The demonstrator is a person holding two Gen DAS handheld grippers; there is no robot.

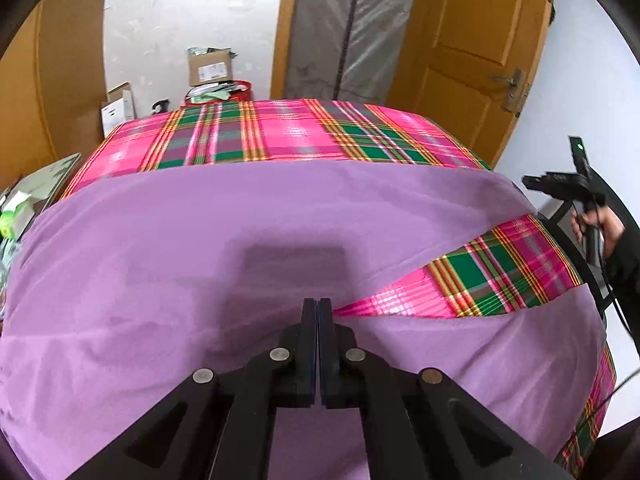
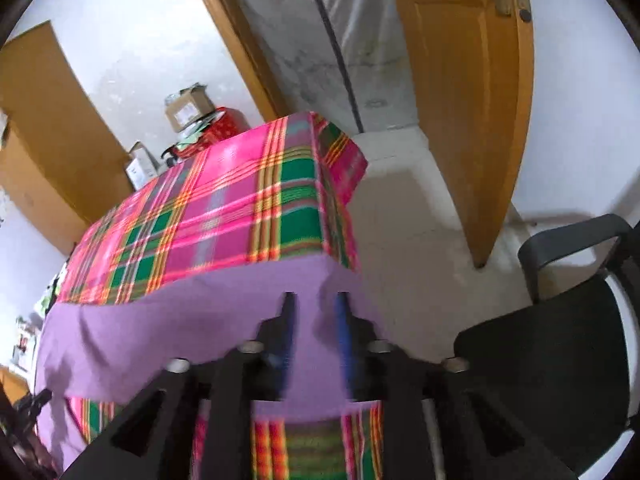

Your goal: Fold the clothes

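Hovering over the purple garment (image 1: 168,248), the left tool (image 1: 319,310) has its two black fingers pressed together with nothing between them, their tips just above the cloth near an inner edge where the fabric parts. The right tool (image 2: 312,308) stands spread, its fingers apart over the garment's corner at the bench edge, no cloth pinched between them; its picture is blurred. In the left wrist view the right tool also shows far off at the right edge, gripped by a hand (image 1: 600,226) in a dark sleeve.

The purple garment lies flat across the near part of the bench, draping over the near edge, with a wedge of the pink and green plaid cloth (image 1: 260,136) showing through between two of its parts. That plaid cloth covers the bench (image 2: 340,184) and hangs down its sides. Beyond the bench stand cardboard boxes (image 1: 210,66), an orange wooden door (image 1: 472,32) and white walls. A black chair (image 2: 560,340) sits on the floor right of the bench
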